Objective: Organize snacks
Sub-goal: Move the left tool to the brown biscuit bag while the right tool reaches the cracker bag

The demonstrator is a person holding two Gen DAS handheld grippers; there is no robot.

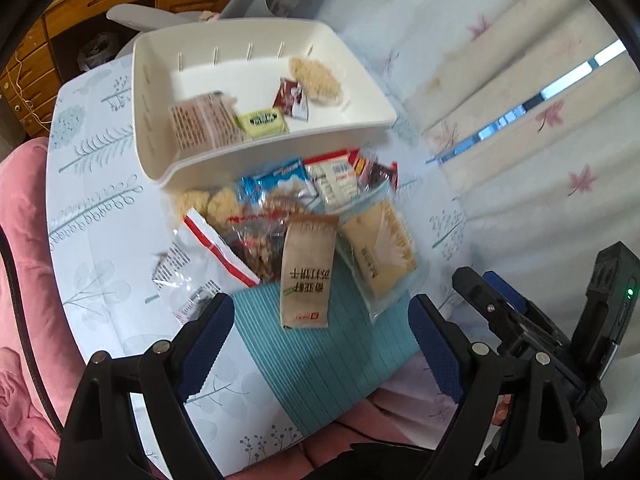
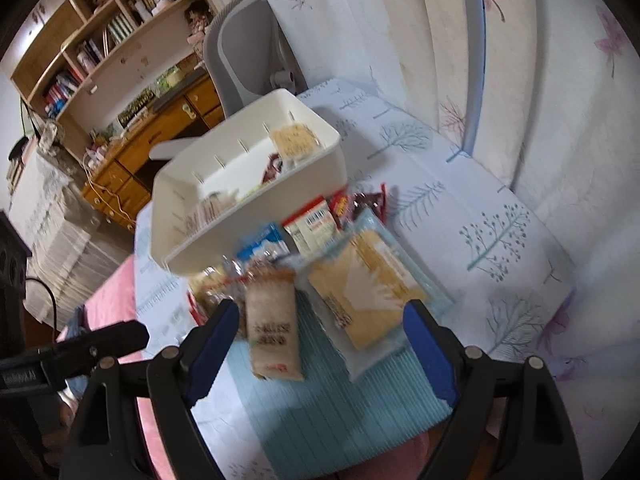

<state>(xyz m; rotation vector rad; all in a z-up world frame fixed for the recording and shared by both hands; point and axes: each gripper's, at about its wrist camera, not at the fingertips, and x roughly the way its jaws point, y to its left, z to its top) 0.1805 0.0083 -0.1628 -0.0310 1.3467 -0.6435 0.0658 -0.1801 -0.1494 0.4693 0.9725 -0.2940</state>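
Observation:
A white bin [image 1: 352,128] [image 2: 320,168] stands on the table and holds several snacks: a pink packet [image 1: 200,120], a green packet [image 1: 264,120], a dark red packet [image 1: 290,98] and a beige cracker pack [image 1: 316,76]. In front of it lies a pile of snacks on a teal mat [image 1: 320,360] [image 2: 340,412]: a brown sachet [image 1: 308,272] [image 2: 272,328], a yellow cracker bag [image 1: 380,248] [image 2: 368,288], a blue-white packet [image 1: 280,180], a nut bag [image 1: 256,244]. My left gripper [image 1: 320,344] is open and empty before the pile. My right gripper [image 2: 324,348] is open and empty, with the brown sachet between its fingers.
The table has a white cloth with tree prints [image 1: 100,208] [image 2: 480,240]. A curtain [image 1: 500,80] hangs at the right. A pink cushion [image 1: 20,240] lies at the left. A grey chair [image 2: 248,52] and wooden shelves [image 2: 100,40] stand behind. The right gripper also shows in the left wrist view [image 1: 520,312].

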